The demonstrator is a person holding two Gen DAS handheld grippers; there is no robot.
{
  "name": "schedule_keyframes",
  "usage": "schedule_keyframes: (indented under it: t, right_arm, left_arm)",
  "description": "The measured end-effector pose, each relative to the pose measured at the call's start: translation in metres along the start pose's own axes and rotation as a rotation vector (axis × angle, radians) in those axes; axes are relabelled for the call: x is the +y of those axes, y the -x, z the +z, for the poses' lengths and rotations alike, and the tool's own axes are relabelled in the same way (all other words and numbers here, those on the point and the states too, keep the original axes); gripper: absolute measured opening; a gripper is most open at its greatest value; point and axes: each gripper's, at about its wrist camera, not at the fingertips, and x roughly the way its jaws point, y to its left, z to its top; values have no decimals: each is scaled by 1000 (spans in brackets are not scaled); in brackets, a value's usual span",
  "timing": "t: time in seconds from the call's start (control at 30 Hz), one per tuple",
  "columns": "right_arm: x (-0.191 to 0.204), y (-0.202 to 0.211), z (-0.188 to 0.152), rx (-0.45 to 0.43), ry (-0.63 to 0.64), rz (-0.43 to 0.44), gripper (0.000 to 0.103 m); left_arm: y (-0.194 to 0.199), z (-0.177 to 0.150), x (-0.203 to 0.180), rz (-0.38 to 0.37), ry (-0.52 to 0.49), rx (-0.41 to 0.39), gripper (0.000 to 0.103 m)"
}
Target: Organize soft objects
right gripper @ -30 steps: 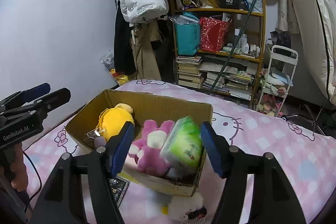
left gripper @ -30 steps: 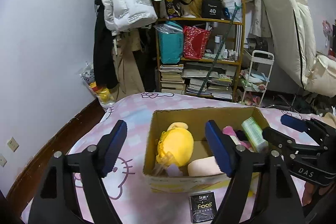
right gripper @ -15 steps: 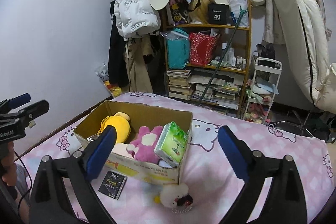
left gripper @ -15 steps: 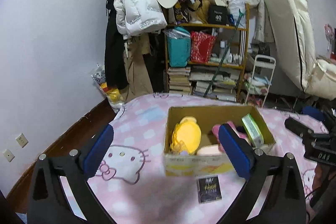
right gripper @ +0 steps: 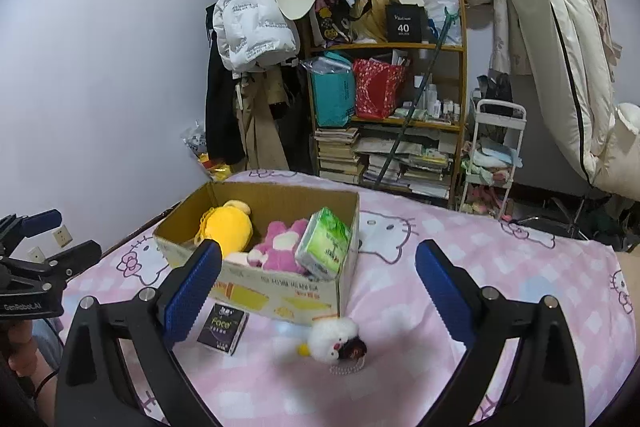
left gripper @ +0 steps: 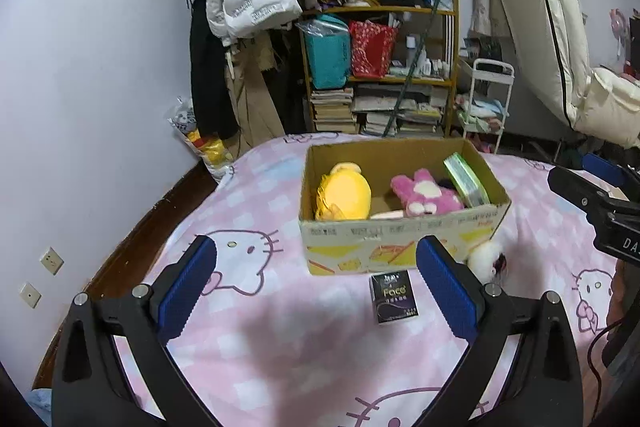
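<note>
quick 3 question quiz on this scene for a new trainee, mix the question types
1. True or false: the yellow plush lies inside the cardboard box.
2. Multiple choice: which soft thing lies on the bedsheet outside the box? A) pink plush B) white plush C) green tissue pack
3. Fill in: the left gripper and right gripper are both ____ and hold nothing.

Key: 1 true; 2 B; 3 open
</note>
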Motion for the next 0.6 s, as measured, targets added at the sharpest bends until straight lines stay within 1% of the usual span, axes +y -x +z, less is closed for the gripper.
schedule_keyframes:
  t: [0.1, 0.27, 0.43, 0.6]
  right_arm:
    - [0, -5, -5, 24, 2, -6, 102]
    - [2, -13, -15, 40, 5, -3, 102]
    - [1, -26, -24, 76, 3, -6, 102]
    - [-3, -35, -26, 95, -6, -19, 102]
  left_arm:
    - [-8, -4, 0, -11, 17, 28, 99]
    - [-21, -9, -2, 7, 4, 52, 99]
    - [-38, -12, 1, -20, 28, 88, 99]
    - [-57, -19, 0, -22, 45, 132, 99]
